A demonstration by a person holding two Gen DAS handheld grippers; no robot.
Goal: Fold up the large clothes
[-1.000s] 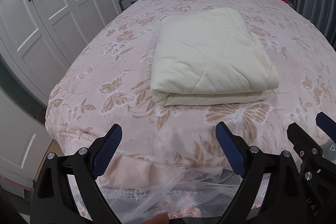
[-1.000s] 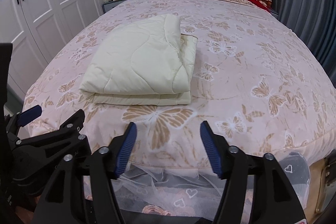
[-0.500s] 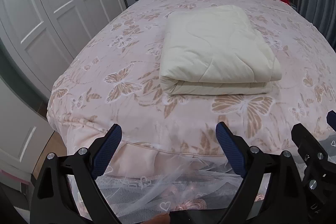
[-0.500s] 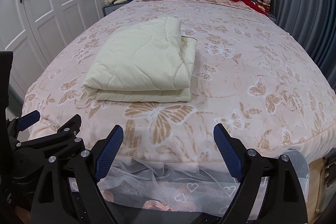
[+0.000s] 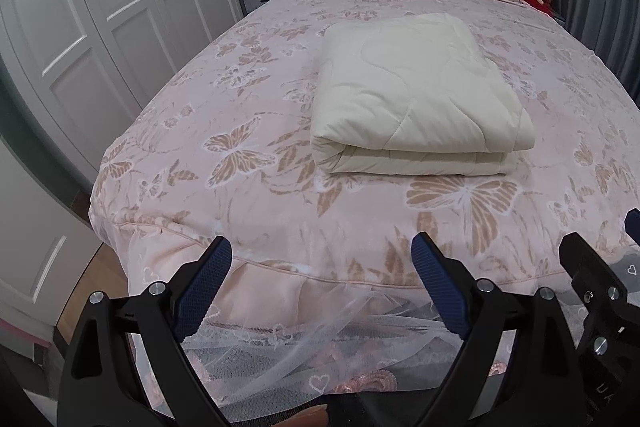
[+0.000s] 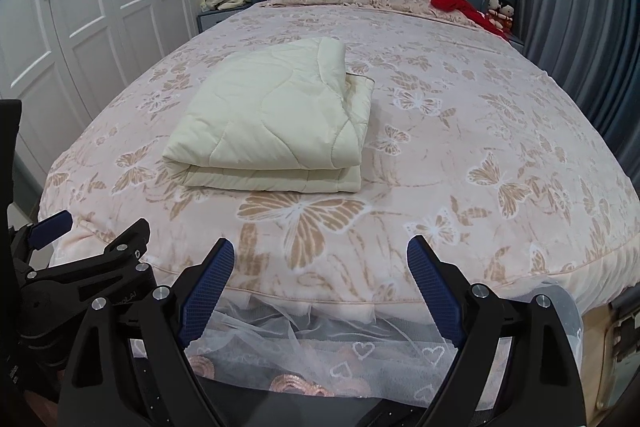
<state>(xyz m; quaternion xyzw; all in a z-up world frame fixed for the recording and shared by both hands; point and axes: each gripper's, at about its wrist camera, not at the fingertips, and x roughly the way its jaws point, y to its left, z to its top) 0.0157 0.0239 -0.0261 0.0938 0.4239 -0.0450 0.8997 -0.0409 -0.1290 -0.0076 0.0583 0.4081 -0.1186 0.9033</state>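
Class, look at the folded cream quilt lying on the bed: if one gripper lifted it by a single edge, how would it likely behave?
The folded cream quilt looks puffy and stitched, so it is probably soft and floppy; lifted by one edge, its stacked layers would likely sag and unfold. Its bulk suggests it is light for its size yet awkward for one gripper. Pushed across the bedspread, it would probably bunch, not roll.

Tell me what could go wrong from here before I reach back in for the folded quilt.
1. The folded cream quilt has a loose lower layer sticking out at its far right corner; lifting by the top layers alone could let the fold open.
2. Both the left gripper and the right gripper hang open over the lace bed skirt; a low approach might snag it.
3. The quilt looks thicker than one bite, so a pinch may slip.
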